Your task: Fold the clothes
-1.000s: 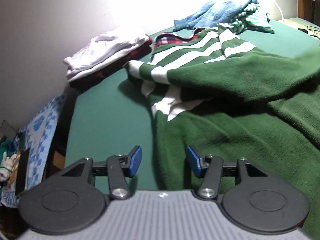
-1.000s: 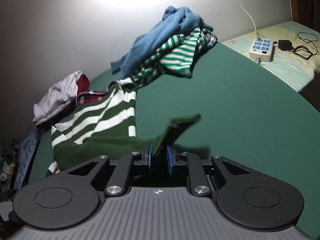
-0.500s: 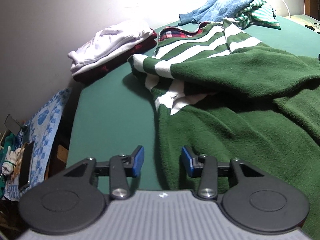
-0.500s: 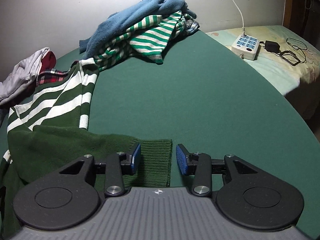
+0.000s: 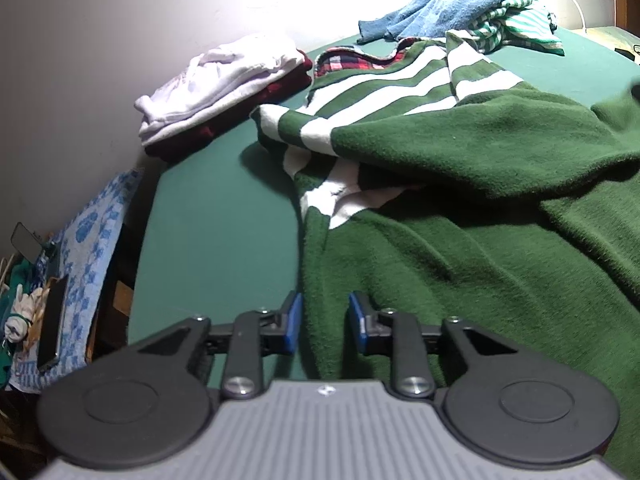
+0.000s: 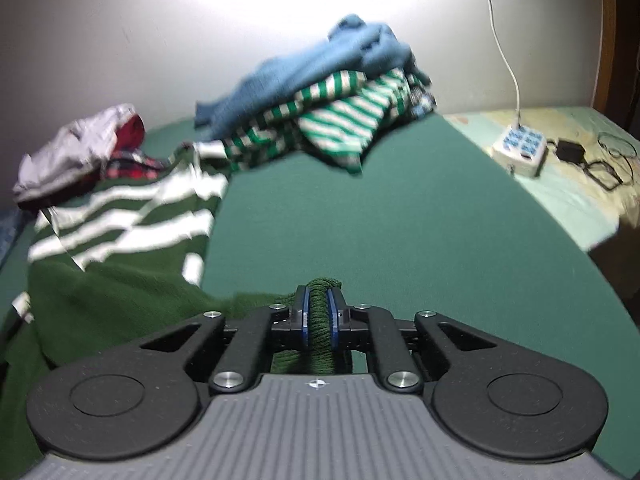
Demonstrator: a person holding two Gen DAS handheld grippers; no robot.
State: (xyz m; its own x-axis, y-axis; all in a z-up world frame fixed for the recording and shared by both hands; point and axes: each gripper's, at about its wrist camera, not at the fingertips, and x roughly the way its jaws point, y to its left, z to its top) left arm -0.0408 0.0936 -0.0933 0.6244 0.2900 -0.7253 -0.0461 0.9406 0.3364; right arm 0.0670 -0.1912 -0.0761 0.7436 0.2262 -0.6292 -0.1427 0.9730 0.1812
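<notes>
Mid-fold on the green striped sweater (image 5: pixel 460 240), which is lying spread over the green surface (image 6: pixel 400 220) ahead of both grippers. Right gripper (image 6: pixel 318 312) is pinching the ribbed cuff (image 6: pixel 320 320) tight between its pads. Left gripper (image 5: pixel 323 322) is sitting wide, straddling the sweater's side edge, gripping nothing. Likely next: left closes on that edge, then both carry fabric across the body. Unfolded pile (image 6: pixel 320 100) is waiting far ahead.

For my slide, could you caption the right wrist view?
Right gripper shut on green sweater cuff above the green bed.
</notes>
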